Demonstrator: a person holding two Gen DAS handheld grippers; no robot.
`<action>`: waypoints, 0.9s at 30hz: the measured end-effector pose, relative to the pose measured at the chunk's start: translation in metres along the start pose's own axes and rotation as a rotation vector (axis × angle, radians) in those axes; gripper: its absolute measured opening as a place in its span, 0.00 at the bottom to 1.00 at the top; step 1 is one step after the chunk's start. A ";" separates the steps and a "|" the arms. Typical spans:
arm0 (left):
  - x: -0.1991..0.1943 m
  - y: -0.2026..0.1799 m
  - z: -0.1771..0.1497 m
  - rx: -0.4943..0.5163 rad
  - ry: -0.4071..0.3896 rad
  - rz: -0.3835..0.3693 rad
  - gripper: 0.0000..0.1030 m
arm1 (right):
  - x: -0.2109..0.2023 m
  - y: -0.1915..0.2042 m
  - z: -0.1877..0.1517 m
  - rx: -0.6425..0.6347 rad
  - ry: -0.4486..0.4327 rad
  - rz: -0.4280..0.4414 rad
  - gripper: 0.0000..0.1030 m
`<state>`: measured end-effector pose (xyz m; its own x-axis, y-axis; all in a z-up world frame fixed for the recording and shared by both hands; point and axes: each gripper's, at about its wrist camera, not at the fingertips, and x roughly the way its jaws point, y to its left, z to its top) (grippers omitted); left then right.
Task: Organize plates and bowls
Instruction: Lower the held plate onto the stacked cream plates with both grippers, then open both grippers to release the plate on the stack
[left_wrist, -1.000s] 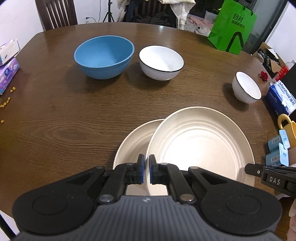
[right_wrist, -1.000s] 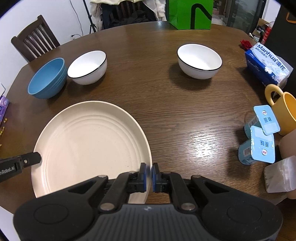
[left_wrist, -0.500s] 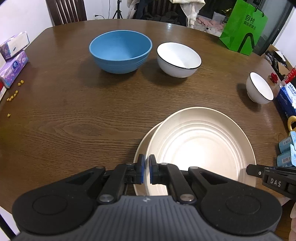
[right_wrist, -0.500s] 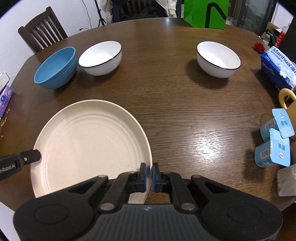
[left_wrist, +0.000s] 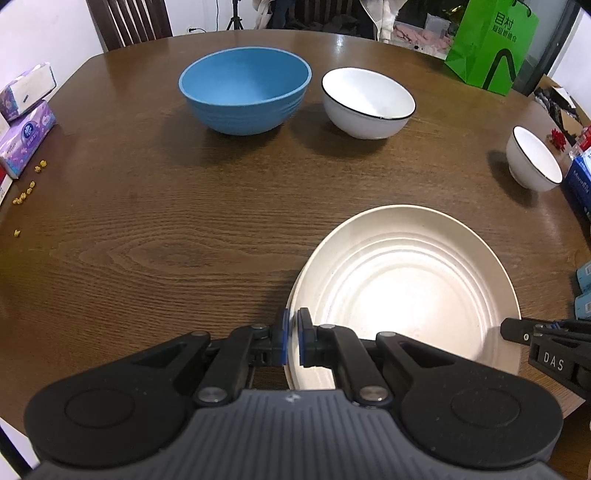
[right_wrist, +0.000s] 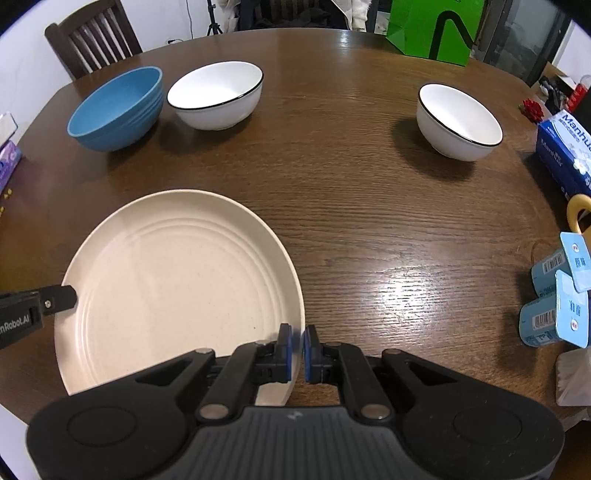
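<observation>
Two cream plates lie near the table's front edge, the top plate (left_wrist: 406, 288) almost exactly over the lower one, whose rim shows only as a sliver at the left. My left gripper (left_wrist: 291, 341) is shut on the plates' left rim. My right gripper (right_wrist: 297, 349) is shut on the right rim of the top plate (right_wrist: 177, 280). A blue bowl (left_wrist: 245, 88) and a large white bowl (left_wrist: 367, 101) stand side by side at the back. A small white bowl (right_wrist: 458, 120) stands at the right.
Tissue packs (left_wrist: 26, 118) and yellow crumbs (left_wrist: 26, 192) lie at the left edge. A blue tissue box (right_wrist: 565, 147), a yellow mug (right_wrist: 578, 214) and yogurt cups (right_wrist: 554, 295) crowd the right edge. A green bag (left_wrist: 493, 44) and a chair (right_wrist: 92, 40) stand behind the table (left_wrist: 184, 221).
The top plate has slid left over the lower plate, which was widely exposed and now shows only a thin rim. Both grippers stay shut on the rims.
</observation>
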<state>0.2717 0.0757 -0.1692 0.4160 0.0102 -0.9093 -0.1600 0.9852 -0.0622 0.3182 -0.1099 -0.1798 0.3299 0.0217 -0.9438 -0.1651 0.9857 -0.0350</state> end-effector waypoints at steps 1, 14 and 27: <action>0.002 0.000 0.000 0.002 0.004 0.002 0.05 | 0.001 0.000 0.000 -0.003 0.002 -0.002 0.07; 0.009 -0.001 -0.001 0.029 0.019 0.032 0.05 | 0.010 0.008 0.002 -0.028 0.022 -0.028 0.07; 0.013 -0.008 0.003 0.050 0.059 0.066 0.06 | 0.012 0.017 0.006 -0.047 0.041 -0.057 0.08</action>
<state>0.2807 0.0686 -0.1793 0.3525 0.0670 -0.9334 -0.1402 0.9900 0.0182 0.3254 -0.0923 -0.1896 0.3014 -0.0418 -0.9526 -0.1908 0.9762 -0.1032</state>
